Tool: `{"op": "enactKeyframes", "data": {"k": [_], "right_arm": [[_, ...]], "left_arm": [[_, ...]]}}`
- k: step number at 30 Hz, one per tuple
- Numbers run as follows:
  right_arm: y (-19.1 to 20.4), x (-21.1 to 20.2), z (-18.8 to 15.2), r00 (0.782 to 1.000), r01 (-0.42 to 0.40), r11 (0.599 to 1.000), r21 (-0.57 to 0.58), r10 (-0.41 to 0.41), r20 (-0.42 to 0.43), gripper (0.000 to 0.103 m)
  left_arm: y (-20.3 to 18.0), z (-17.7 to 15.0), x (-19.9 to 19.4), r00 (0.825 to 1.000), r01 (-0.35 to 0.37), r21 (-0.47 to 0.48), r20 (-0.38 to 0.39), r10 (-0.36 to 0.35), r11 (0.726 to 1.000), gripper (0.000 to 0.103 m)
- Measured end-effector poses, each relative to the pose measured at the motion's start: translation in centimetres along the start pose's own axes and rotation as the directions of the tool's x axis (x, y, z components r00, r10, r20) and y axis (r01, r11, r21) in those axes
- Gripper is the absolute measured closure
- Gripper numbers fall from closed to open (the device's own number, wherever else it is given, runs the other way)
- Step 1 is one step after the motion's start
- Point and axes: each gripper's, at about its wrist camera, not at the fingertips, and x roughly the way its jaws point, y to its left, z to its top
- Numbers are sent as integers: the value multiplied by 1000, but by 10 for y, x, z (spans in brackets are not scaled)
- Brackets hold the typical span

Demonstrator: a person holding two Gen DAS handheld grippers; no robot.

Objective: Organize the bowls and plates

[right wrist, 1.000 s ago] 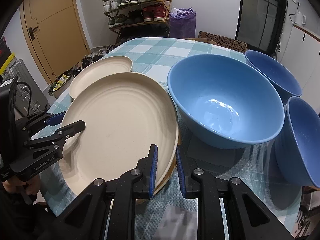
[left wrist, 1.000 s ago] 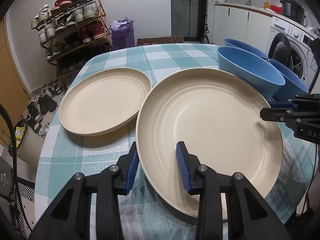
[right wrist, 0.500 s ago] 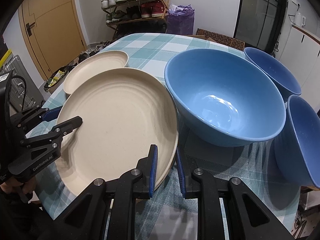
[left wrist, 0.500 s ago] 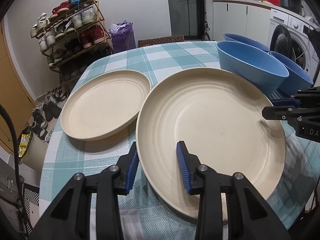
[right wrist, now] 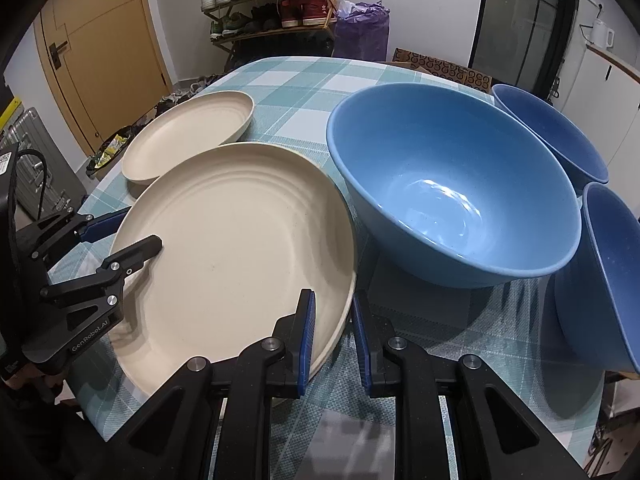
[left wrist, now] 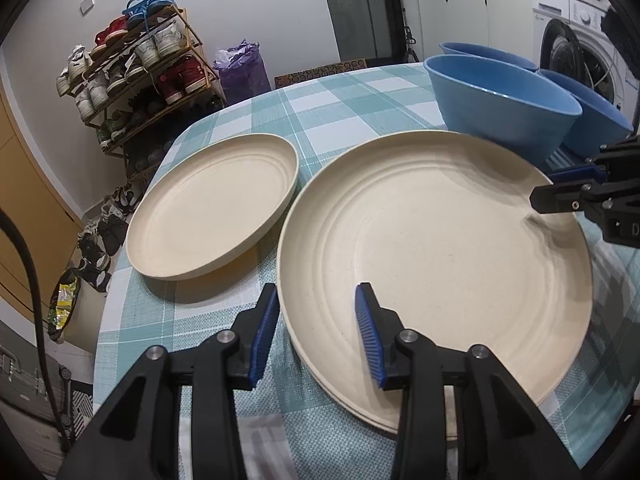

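A large cream plate (left wrist: 440, 260) (right wrist: 240, 240) lies on another plate, whose edge (left wrist: 360, 416) shows beneath it. My left gripper (left wrist: 316, 336) (right wrist: 124, 232) straddles its near-left rim, one pad outside and one over the plate; the jaws are opening and the pads do not press. My right gripper (right wrist: 334, 336) (left wrist: 548, 188) is shut on the opposite rim. A smaller cream plate (left wrist: 212, 208) (right wrist: 188, 136) sits to the left. A light blue bowl (right wrist: 452, 184) (left wrist: 500, 120) stands right of the large plate, with two darker blue bowls (right wrist: 552, 132) (right wrist: 608, 272) beside it.
Everything rests on a round table with a teal checked cloth (left wrist: 340, 120). A shoe rack (left wrist: 140, 72) and a purple bag (left wrist: 240, 68) stand beyond it by the wall. A washing machine (left wrist: 580, 40) is at the right, a suitcase (right wrist: 28, 148) on the floor at the left.
The large plate has come down from a tilt and now lies flat on the plate beneath. My left jaws have widened a little. The right gripper keeps its hold on the rim.
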Motion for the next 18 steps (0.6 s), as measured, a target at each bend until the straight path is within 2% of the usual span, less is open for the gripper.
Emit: {"op": "enactKeyframes", "data": {"k": [4,9,13,17,18], "right_arm": [[0,3,-1,1000,0,1000,0,0,-13,84],[-1,0,-1,1000,-19,1000,0,19,-6,82],[2,-14,1,998,-54,998,-15,55,32,71],[13,-30,5,993,-86,995,-53,90,75,55],[16,-33,7,991,-95,994,-60,100,85,53]], "left_arm": [[-1,0,0,1000,-9,15,-2,9,1000,63],[10,2,-4,998,60,-36,-2,-60,998,62],[23,4,-18,992,121,-85,34,-119,989,61],[37,8,-39,989,116,-117,109,-104,986,47],[41,8,-43,988,116,-125,120,-101,985,44]]}}
